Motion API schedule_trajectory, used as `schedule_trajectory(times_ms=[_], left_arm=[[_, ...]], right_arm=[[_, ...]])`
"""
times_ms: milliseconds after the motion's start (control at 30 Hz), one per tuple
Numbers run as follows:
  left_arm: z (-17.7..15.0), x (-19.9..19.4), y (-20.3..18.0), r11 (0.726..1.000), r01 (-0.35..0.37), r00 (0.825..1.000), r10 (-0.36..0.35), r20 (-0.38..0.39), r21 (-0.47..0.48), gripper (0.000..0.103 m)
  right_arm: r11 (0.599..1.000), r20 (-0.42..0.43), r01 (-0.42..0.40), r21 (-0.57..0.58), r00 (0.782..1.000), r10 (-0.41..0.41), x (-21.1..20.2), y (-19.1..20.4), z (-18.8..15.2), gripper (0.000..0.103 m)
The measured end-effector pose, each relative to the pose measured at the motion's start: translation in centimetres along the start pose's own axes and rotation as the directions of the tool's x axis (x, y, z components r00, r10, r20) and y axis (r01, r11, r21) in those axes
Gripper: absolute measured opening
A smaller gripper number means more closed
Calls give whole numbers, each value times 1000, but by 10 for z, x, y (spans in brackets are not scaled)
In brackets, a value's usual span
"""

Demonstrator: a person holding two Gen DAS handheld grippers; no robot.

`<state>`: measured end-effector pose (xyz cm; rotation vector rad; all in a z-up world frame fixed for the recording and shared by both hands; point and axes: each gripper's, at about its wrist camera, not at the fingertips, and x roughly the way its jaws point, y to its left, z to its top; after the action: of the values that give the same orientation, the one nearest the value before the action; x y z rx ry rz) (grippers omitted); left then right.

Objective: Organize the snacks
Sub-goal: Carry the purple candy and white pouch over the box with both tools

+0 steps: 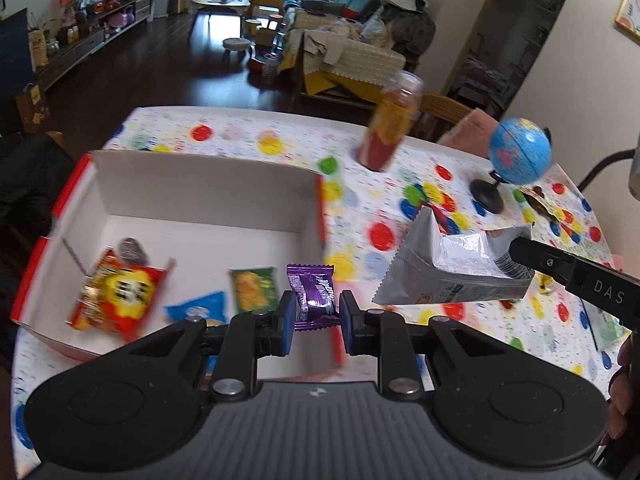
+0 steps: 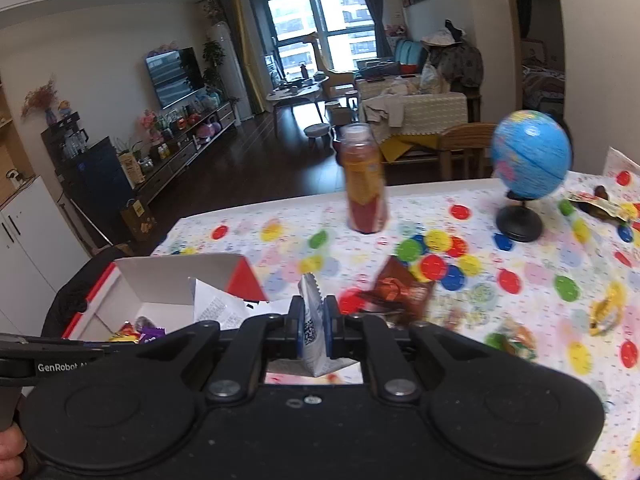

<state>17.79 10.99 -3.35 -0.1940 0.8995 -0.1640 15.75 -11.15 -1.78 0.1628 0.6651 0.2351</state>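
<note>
My left gripper (image 1: 314, 322) is shut on a purple candy wrapper (image 1: 314, 294) and holds it above the near right corner of the white box with red sides (image 1: 200, 184). The box holds a red-yellow packet (image 1: 116, 294), a green packet (image 1: 255, 288), a blue packet (image 1: 198, 308) and a dark round sweet (image 1: 133, 251). My right gripper (image 2: 313, 330) is shut on a silver-white pouch (image 2: 314, 344), held above the table just right of the box (image 2: 168, 280). The pouch also shows in the left wrist view (image 1: 448, 268).
A red-orange drink bottle (image 1: 390, 128) and a small blue globe (image 1: 518, 152) stand at the back of the dotted tablecloth (image 1: 360, 216). A brown snack packet (image 2: 400, 292) and several loose wrapped sweets (image 2: 606, 312) lie on the right side.
</note>
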Motion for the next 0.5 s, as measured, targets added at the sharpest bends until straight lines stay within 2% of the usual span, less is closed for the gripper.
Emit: schedule_trajectory(times_ms=[500], left_arm=[[25,0,96,997,-66,998,66,13,-33,22]], right_arm=[[1000,-39,-5,-18,999,4,44,81,-4,8]])
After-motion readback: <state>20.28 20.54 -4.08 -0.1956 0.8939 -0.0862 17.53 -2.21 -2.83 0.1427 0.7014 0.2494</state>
